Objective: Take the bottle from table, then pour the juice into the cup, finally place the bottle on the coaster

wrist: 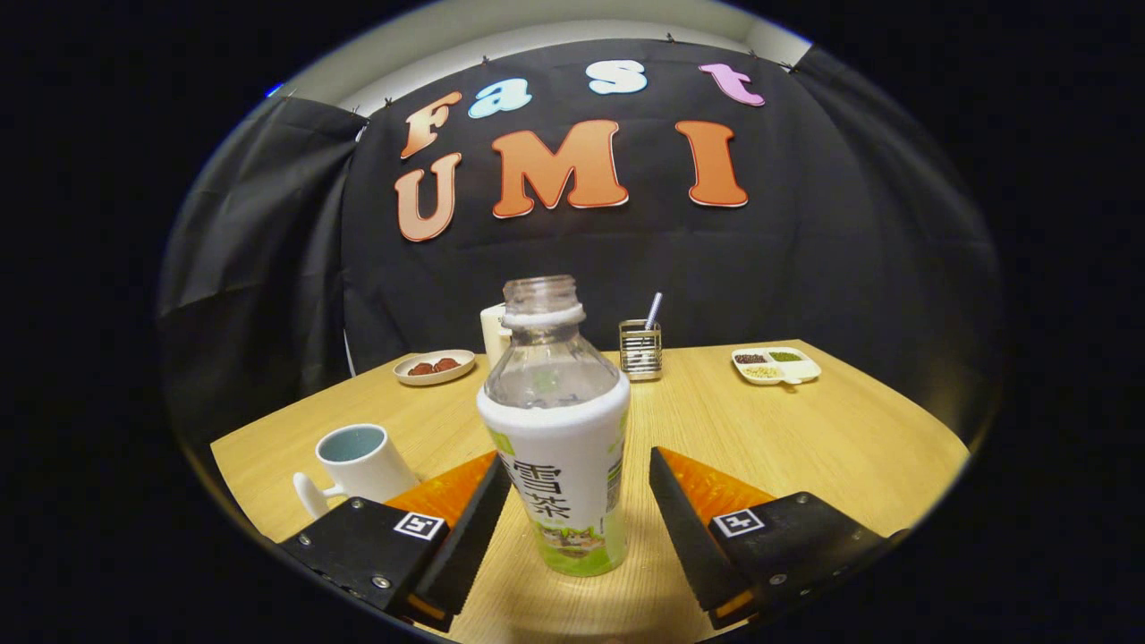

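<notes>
The uncapped juice bottle point(556, 429) stands on the table point(805, 429) between the gripper's point(577, 487) open fingers; the cup point(358, 461) sits at ten o'clock. An off-centre squeeze could tip it, spilling.

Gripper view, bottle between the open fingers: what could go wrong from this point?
1. The gripper is open around the uncapped clear plastic bottle with the white and green label; the left finger looks nearer than the right, so closing may nudge or tip it, and its open mouth could spill.
2. The white ceramic mug with the blue inside stands close beside the left finger; a swing toward it may knock it.
</notes>
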